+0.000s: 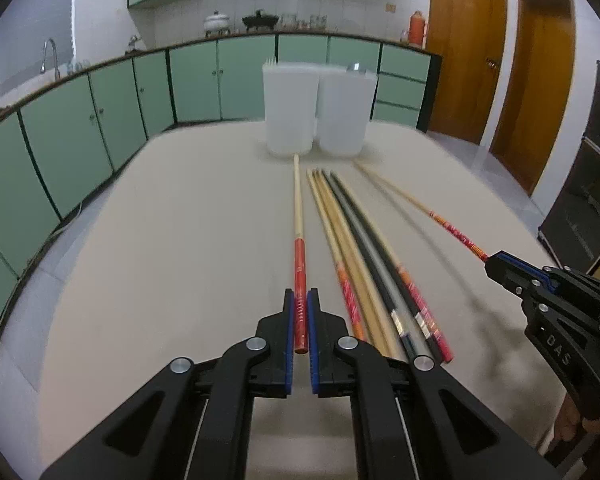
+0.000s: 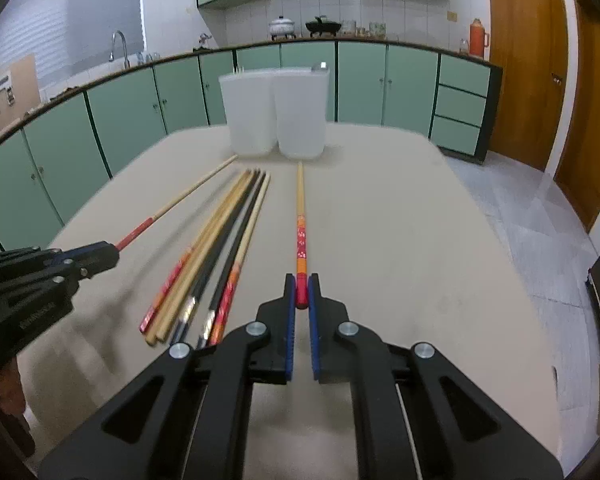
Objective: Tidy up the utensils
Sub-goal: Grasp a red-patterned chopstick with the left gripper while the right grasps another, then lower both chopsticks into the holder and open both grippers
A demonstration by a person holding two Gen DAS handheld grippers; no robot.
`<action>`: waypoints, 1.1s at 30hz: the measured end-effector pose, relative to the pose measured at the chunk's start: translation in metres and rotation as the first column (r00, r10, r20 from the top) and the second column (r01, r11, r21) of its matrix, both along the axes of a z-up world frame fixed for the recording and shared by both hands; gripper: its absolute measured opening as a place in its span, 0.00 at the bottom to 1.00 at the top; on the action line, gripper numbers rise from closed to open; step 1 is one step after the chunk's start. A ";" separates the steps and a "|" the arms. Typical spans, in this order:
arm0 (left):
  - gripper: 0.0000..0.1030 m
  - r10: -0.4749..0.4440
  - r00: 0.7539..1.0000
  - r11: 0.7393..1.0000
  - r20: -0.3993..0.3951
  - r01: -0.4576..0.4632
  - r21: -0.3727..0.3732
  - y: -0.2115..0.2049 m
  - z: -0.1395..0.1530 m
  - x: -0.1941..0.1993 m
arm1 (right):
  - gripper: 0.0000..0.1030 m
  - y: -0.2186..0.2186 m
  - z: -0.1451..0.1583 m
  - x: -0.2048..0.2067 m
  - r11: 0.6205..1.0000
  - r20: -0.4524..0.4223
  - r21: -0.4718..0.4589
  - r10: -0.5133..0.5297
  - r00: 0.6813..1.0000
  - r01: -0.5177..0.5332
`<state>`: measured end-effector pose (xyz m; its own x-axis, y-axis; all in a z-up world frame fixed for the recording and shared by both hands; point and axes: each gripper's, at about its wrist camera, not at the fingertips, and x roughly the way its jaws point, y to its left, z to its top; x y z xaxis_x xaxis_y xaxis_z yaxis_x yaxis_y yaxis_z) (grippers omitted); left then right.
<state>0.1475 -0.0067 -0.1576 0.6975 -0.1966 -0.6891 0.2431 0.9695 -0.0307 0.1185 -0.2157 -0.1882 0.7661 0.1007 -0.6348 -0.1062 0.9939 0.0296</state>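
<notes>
My 2 wrist cameras are looking forward along my fingers, low and close over the table (image 1: 160, 240), facing the 2 white containers (image 1: 316, 112) and the green cabinets (image 1: 220, 80) behind. Both views are sharing the chopstick bundle (image 2: 216, 248); each is also catching the other gripper at its edge.

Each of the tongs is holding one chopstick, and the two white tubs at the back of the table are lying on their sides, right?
Not quite. The left tongs and right tongs each hold one chopstick, but the two white tubs stand upright side by side, as the right wrist view shows.
</notes>
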 end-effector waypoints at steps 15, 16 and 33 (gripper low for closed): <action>0.06 -0.008 0.999 0.998 0.050 0.011 -0.056 0.014 0.052 0.009 | 0.05 -0.009 0.053 0.002 0.999 0.080 0.037 0.027 0.996 -0.030; 0.06 -0.008 0.998 0.998 0.063 0.012 -0.055 0.015 0.055 0.008 | 0.05 -0.009 0.055 0.002 0.999 0.082 0.040 0.026 0.996 -0.030; 0.05 -0.016 0.961 0.995 0.276 0.043 -0.094 0.023 0.144 0.037 | 0.05 -0.029 0.151 0.058 0.988 0.160 0.115 0.081 0.984 -0.100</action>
<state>0.1843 0.0161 -0.0133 0.8500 -0.2769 -0.4480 0.2840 0.9574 -0.0529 0.1762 -0.2450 -0.0368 0.8377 0.2438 -0.4886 -0.2086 0.9698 0.1262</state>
